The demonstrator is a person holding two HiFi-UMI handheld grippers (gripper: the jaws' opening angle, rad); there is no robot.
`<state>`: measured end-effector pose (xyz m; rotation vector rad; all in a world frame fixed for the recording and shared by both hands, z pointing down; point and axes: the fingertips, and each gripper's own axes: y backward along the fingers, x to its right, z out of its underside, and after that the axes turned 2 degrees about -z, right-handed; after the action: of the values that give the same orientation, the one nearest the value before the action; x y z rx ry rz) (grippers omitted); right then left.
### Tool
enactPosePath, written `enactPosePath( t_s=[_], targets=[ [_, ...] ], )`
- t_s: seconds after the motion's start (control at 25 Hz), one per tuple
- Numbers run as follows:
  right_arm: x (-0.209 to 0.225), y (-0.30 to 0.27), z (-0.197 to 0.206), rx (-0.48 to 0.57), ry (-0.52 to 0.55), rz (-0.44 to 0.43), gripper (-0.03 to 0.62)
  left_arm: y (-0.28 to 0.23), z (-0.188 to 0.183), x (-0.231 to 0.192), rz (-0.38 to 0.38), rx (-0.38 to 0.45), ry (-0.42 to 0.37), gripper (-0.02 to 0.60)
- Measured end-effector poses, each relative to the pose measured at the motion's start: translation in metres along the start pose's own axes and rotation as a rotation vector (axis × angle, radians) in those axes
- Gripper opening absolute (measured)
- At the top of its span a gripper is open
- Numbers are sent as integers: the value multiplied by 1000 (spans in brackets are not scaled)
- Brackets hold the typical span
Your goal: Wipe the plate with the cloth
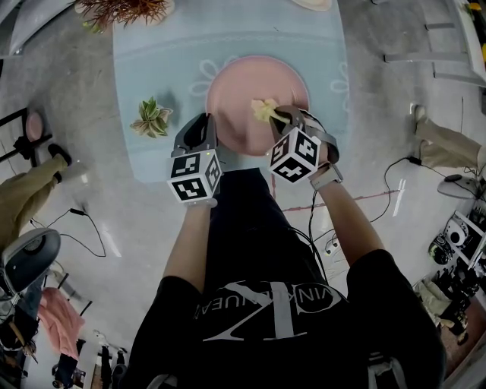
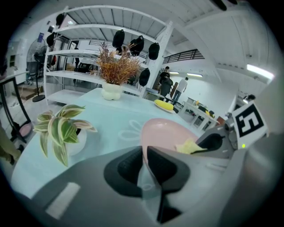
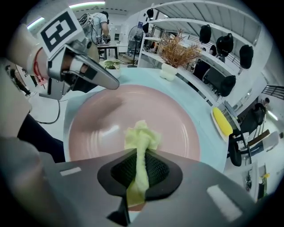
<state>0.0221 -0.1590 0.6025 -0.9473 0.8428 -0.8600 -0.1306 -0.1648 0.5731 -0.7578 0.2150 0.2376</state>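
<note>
Clamping the pink plate's (image 1: 241,87) near-left rim at centre frame, the left gripper (image 1: 200,121) has its fingers closed on it. Beside it, the right gripper's (image 1: 287,119) fingers pinch the yellow cloth (image 1: 263,110), whose bunched end lies over the plate's right side. The plate sits on a pale-blue bench (image 1: 152,61).

Head view: plate (image 1: 243,83) rim at 8 o'clock hidden under left gripper (image 1: 199,128), at 4 o'clock under right gripper (image 1: 282,116). Frame edge at 11 o'clock cuts off dried plant (image 1: 125,9). Lower end of cloth (image 3: 141,133) buried between right jaws. Background people (image 2: 166,82) too small to make out.
</note>
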Motion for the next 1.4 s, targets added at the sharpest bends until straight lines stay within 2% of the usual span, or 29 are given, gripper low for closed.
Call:
enactPosePath(
  t_s=[0.28,0.52,0.72,1.0,1.4],
  targets=[
    [-47,1,-25,50,75,-89,35,1,0,1,-13,5,-11,0],
    [-50,-7,-51,98,83,-124,37,1,0,1,-3,6,1,0],
    [-38,-16,-69,134,82,-107,37,1,1,2,-5,5,-5,0],
    [1,-28,-81,152,52,-56,38,0,0,3,-3,8,4,0],
    [48,-32,-58,112,-29,43,37,0,1,0,-4,12,8,0]
  ],
)
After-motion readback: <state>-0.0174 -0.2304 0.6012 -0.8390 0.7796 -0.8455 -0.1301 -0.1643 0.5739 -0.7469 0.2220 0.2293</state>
